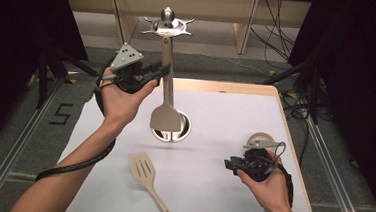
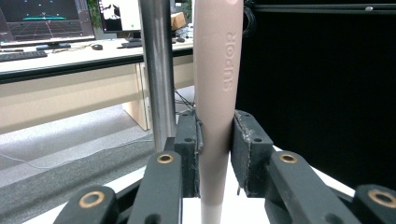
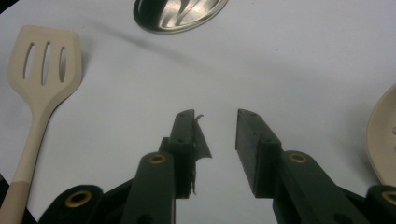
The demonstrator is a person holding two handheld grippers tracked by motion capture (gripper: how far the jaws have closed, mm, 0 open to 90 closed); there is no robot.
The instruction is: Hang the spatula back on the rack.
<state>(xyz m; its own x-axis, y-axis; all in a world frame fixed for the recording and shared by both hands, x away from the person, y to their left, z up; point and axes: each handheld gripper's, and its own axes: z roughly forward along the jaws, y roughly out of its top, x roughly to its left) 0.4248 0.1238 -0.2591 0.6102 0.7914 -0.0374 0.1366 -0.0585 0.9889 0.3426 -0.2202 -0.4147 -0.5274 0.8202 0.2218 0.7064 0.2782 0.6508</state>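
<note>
Slipping is what worries me most: my left gripper (image 1: pixel 154 72) pinches only the smooth beige handle of the solid beige turner (image 2: pixel 215 88), and if the hanging hole misses a hook, the weight of the blade could twist it out of the pads. Nearest me, the slotted beige spatula with a pale handle (image 1: pixel 146 172) lies flat on the white table (image 1: pixel 215 118), untouched. My right gripper (image 1: pixel 231 164) waits low at the right, its jaws standing apart around nothing, pointing across the table toward that spatula, with a round beige utensil head (image 1: pixel 260 139) just behind my hand. Farther out, the turner hangs upright, blade down, above the round steel base (image 1: pixel 186 128) of the rack. My left hand is raised, palm toward me, wrist cocked, holding the handle just beside the shiny steel post (image 2: pixel 157 70). Farthest off, the handle top sits close under the hooked steel crown (image 1: pixel 167 25).
</note>
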